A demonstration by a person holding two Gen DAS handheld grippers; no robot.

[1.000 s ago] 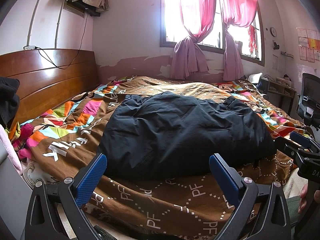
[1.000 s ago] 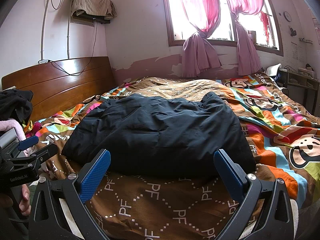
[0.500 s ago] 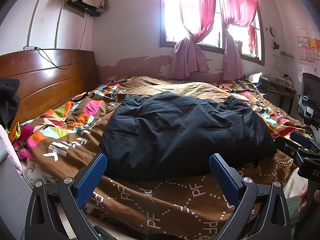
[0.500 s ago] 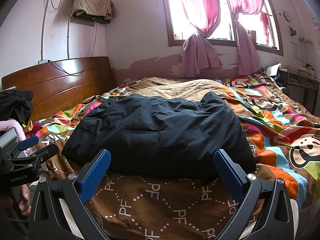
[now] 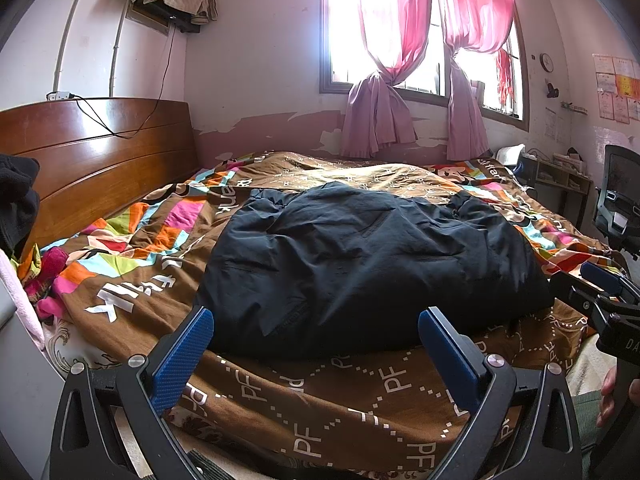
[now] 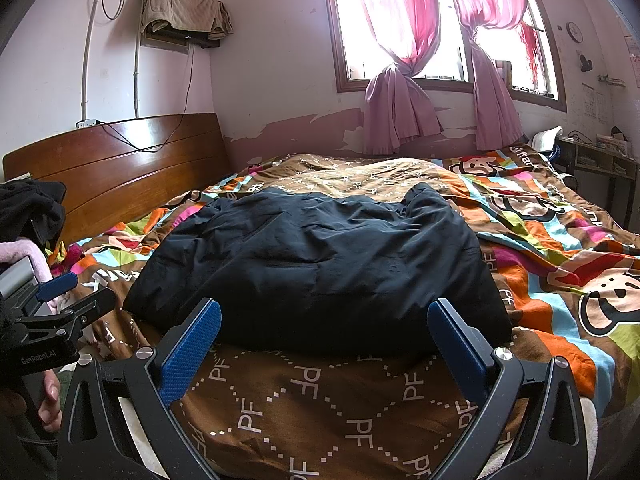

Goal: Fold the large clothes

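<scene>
A large black padded jacket (image 5: 360, 264) lies folded in a thick bundle on the bed, also in the right wrist view (image 6: 320, 272). My left gripper (image 5: 316, 348) is open and empty, held just short of the jacket's near edge over the brown bedspread. My right gripper (image 6: 324, 344) is open and empty, also just short of the near edge. Each gripper shows at the side of the other's view: the right gripper (image 5: 600, 300) and the left gripper (image 6: 60, 304).
The bed carries a brown and multicoloured bedspread (image 5: 132, 240) (image 6: 560, 248). A wooden headboard (image 5: 100, 152) stands at the left with dark clothes (image 5: 16, 200) piled by it. A window with pink curtains (image 5: 400, 60) is behind. An office chair (image 5: 618, 200) and desk stand at right.
</scene>
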